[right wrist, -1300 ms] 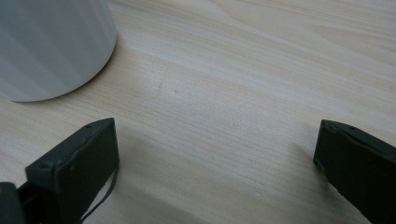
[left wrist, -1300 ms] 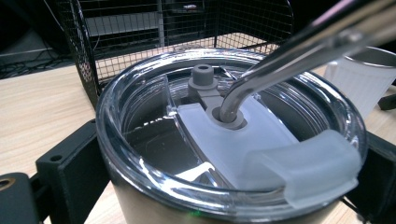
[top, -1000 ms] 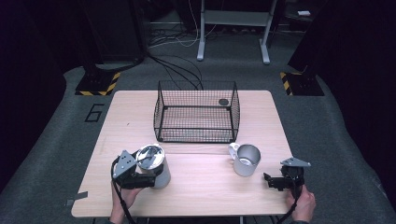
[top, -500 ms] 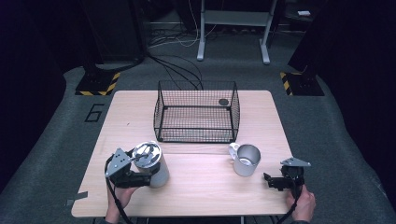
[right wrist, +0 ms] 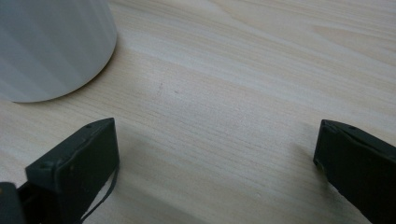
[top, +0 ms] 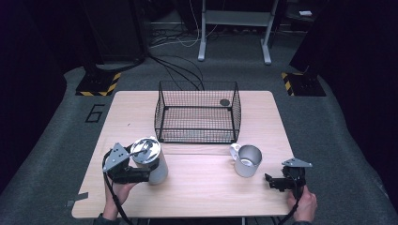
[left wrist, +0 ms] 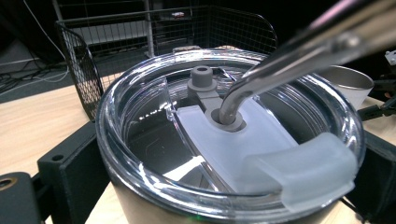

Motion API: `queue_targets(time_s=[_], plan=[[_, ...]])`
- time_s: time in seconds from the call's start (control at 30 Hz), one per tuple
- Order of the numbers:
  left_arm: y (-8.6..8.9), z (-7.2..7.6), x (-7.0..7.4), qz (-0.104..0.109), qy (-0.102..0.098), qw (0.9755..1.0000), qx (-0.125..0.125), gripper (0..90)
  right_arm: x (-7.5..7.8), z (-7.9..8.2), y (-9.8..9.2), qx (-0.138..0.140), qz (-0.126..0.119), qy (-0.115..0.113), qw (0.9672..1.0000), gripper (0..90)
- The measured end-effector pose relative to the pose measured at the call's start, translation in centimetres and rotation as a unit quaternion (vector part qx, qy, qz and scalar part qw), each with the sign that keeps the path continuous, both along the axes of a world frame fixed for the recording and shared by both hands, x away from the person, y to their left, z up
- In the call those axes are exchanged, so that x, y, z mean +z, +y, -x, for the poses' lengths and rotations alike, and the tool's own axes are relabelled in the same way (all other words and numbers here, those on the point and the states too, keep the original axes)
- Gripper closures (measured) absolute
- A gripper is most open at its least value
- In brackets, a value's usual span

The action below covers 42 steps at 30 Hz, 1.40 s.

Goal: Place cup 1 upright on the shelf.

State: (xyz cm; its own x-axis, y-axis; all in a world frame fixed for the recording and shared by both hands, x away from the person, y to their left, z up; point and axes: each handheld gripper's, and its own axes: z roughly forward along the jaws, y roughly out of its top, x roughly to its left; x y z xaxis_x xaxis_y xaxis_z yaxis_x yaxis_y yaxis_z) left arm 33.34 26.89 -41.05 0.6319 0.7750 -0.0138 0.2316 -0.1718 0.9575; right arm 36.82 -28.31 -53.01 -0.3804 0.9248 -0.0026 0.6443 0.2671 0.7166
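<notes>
A steel tumbler (top: 151, 161) with a clear lid (left wrist: 224, 140) and a bent metal straw (left wrist: 289, 60) stands at the table's front left. My left gripper (top: 145, 175) is shut on the tumbler's body, one black jaw on each side in the left gripper view. A white mug (top: 247, 161) with its handle to the left sits at the front right. My right gripper (top: 271, 182) rests low on the table just right of the mug, open, with bare wood between its fingers (right wrist: 74, 163). The mug's base (right wrist: 51, 46) is at the upper left in the right gripper view.
A black wire basket (top: 197, 115) stands at the middle back of the wooden table (top: 202, 187), with a small dark round thing (top: 225, 102) inside its far right corner. Black cables trail from both grippers over the front edge.
My left gripper with the tumbler has shifted slightly left and away from the front edge. The right gripper and the mug have stayed put.
</notes>
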Motion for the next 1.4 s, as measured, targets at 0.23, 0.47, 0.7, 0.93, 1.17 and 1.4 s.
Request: queue_targets(time_s=[0.23,0.47,0.7,0.93,1.17,1.4], plan=[[0.0,-0.7,1.3,-0.002,-0.004,1.0000,-0.003,3.9,0.0,-0.1,0.0,-0.001,-0.002,-0.002,1.0000,0.0],[-0.4,-1.3,2.4,-0.006,-0.009,0.9999,-0.012,3.9,0.0,-0.1,0.0,-0.001,-0.002,-0.001,1.0000,0.0],[-1.2,-1.8,3.3,-0.007,-0.011,0.9997,-0.022,3.9,0.0,-0.1,0.0,-0.001,-0.002,-0.002,1.0000,0.0],[-1.8,-2.4,4.3,-0.016,-0.018,0.9993,-0.028,3.9,0.0,-0.1,0.0,-0.001,-0.001,-0.001,1.0000,0.0],[-2.1,-3.0,4.9,-0.018,-0.020,0.9990,-0.036,3.9,0.0,-0.1,0.0,-0.001,-0.001,-0.001,1.0000,0.0],[-2.6,-3.7,5.5,-0.016,-0.021,0.9988,-0.041,3.9,0.0,0.0,0.1,-0.002,-0.008,-0.002,1.0000,0.0]])
